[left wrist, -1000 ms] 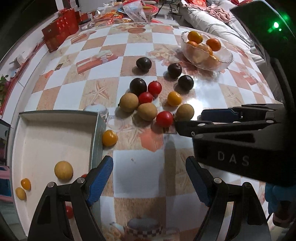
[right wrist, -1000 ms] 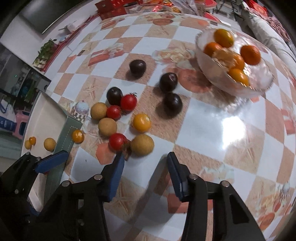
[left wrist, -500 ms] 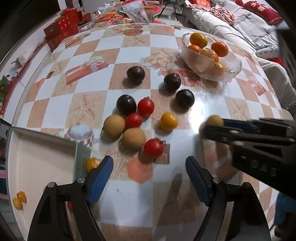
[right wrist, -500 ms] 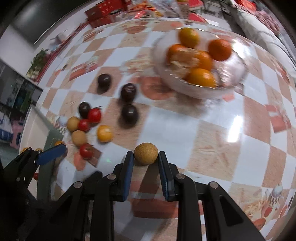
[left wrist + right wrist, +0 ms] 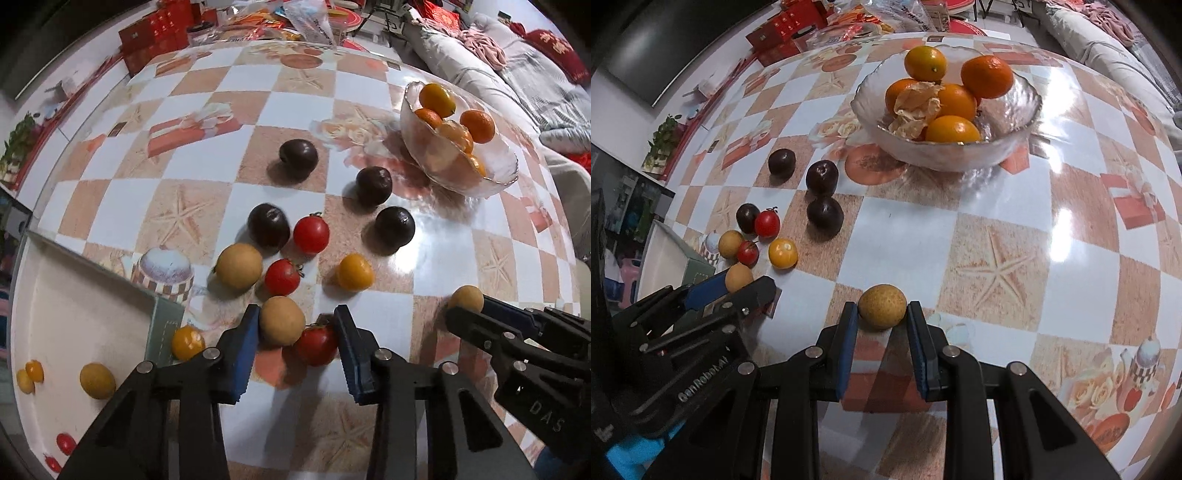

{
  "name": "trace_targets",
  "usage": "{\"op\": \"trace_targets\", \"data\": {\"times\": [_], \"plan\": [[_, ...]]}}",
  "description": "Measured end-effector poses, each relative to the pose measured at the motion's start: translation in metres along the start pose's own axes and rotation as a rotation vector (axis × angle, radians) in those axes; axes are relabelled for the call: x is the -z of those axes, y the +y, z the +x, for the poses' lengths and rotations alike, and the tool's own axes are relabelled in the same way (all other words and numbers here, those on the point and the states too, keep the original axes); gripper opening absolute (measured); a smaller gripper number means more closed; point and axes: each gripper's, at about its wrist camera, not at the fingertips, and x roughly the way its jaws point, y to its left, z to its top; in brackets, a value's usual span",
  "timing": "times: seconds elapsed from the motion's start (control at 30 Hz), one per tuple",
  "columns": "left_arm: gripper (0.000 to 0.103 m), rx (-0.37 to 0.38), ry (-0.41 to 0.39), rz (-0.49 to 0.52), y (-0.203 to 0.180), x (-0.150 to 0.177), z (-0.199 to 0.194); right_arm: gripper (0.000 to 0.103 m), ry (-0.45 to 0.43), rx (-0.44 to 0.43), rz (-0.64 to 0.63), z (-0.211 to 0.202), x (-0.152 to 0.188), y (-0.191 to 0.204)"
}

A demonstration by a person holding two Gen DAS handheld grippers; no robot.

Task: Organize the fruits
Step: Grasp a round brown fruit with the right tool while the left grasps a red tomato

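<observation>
A home living room: sofa [image 5: 517, 85] with blankets beside a table [image 5: 207, 206] in patterned oilcloth

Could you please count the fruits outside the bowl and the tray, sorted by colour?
Dark plums: 4
Red tomatoes: 3
Tan round fruits: 3
Yellow-orange fruits: 2
Total: 12

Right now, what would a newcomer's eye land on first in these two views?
Probably the right gripper at the bottom centre, shut on a tan round fruit. Next, the glass bowl of oranges at the top, then the left gripper, jaws closing around another tan fruit and a red tomato beside the white tray.
</observation>
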Motion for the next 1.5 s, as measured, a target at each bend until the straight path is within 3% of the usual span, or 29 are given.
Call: {"op": "trace_targets", "data": {"times": [0.53, 0.73, 0.97, 1.43, 1.5], "plan": [[0.042, 0.072, -0.004, 0.062, 0.012, 0.032, -0.015, 0.029, 0.009, -0.033, 0.047, -0.009, 0.029, 0.009], [0.044, 0.039, -0.015, 0.119, 0.001, 0.039, -0.011, 0.029, 0.014, -0.029, 0.048, -0.009, 0.035, 0.013], [0.044, 0.043, -0.001, 0.079, 0.018, 0.053, -0.017, 0.029, 0.006, -0.03, 0.066, -0.012, 0.04, 0.01], [0.044, 0.038, -0.017, 0.097, 0.003, 0.037, -0.01, 0.029, 0.017, -0.043, 0.071, -0.009, 0.04, 0.01], [0.039, 0.027, -0.022, 0.097, 0.003, 0.034, -0.01, 0.029, 0.017, -0.044, 0.074, -0.009, 0.041, 0.009]]}}
